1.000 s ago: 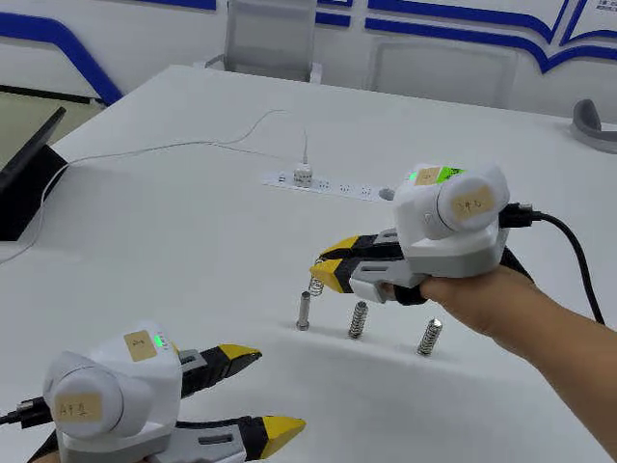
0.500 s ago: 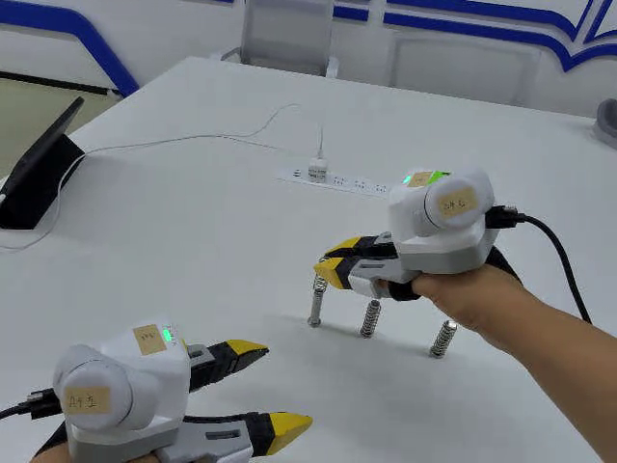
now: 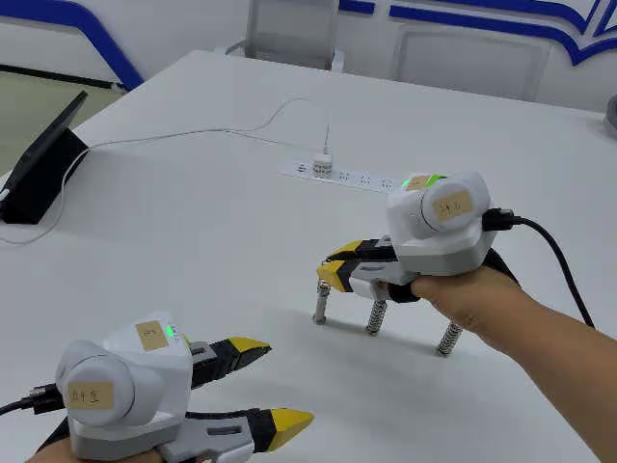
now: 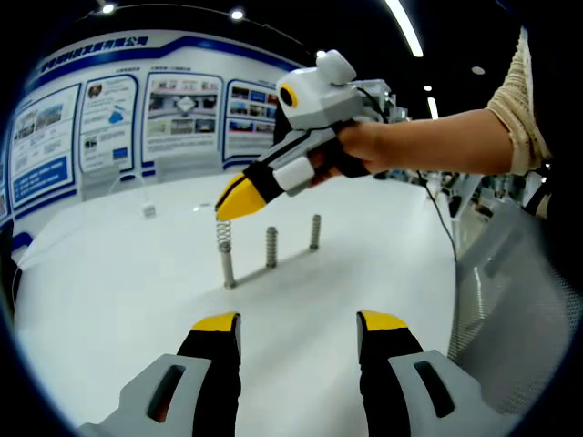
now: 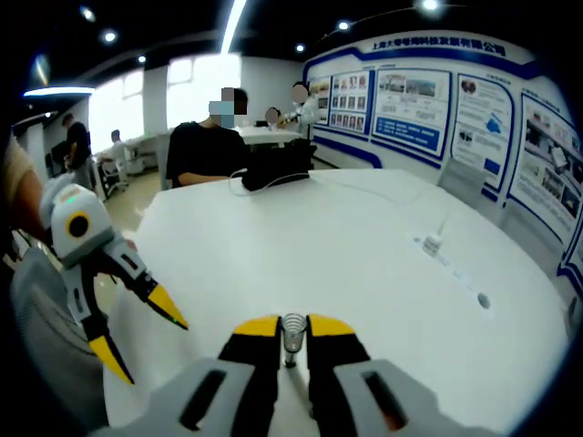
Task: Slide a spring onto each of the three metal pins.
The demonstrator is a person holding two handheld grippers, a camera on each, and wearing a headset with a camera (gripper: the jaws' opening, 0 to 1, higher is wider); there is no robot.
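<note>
Spring (image 5: 292, 331) sits atop leftmost pin (image 3: 320, 307), pinched between narrow jaws of right gripper (image 3: 326, 270). Middle pin (image 3: 376, 316) and right pin (image 3: 448, 338) each carry spring. Left gripper (image 3: 287, 384) near left, jaws wide, holding nothing. White table (image 3: 193, 251) beneath.

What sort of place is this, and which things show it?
Probably an office showroom or lab: a large white table with a power strip, and illustrated display boards lining the wall.
</note>
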